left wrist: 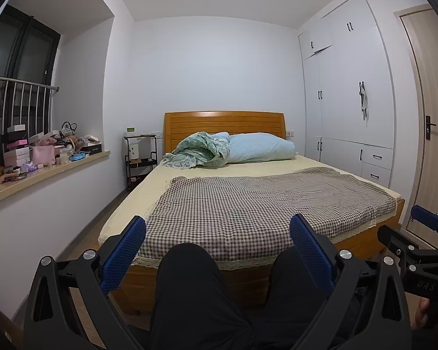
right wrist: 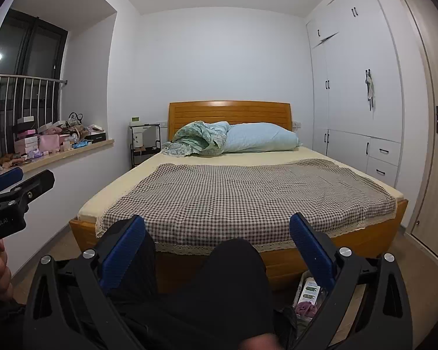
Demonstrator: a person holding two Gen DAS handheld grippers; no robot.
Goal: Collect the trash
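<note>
Two black, blue-padded hand-held grippers, left (left wrist: 217, 233) and right (right wrist: 217, 233), gape empty before one checked-blanketed wooden bed (left wrist: 277, 204).

Left hand-held gripper (left wrist: 217, 230) and right hand-held gripper (right wrist: 217, 230) both gape wide, side by side.
</note>
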